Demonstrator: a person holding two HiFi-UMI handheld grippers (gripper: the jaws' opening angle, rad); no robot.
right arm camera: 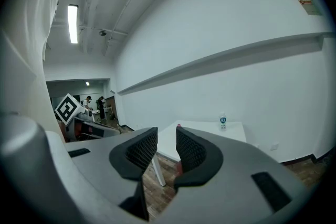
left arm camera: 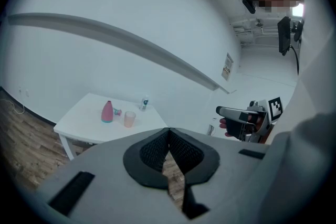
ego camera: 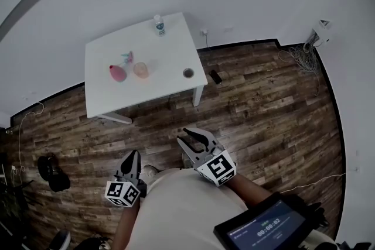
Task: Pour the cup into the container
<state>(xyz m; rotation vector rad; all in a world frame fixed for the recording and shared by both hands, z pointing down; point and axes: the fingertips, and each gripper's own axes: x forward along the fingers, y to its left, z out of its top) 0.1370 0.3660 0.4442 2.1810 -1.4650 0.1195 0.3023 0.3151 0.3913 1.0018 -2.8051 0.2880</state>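
The cup (ego camera: 140,69) stands on the white desk (ego camera: 167,52), far from the person and just right of a pink bottle (ego camera: 117,72). The small round container (ego camera: 188,73) sits further right, near the desk's edge. A water bottle (ego camera: 159,25) stands at the far edge. Near the person, over the wood floor (ego camera: 263,108), the left hand-held gripper (ego camera: 135,153) has its jaws together and empty. The right hand-held gripper (ego camera: 183,134) has its jaws slightly apart, with nothing between them.
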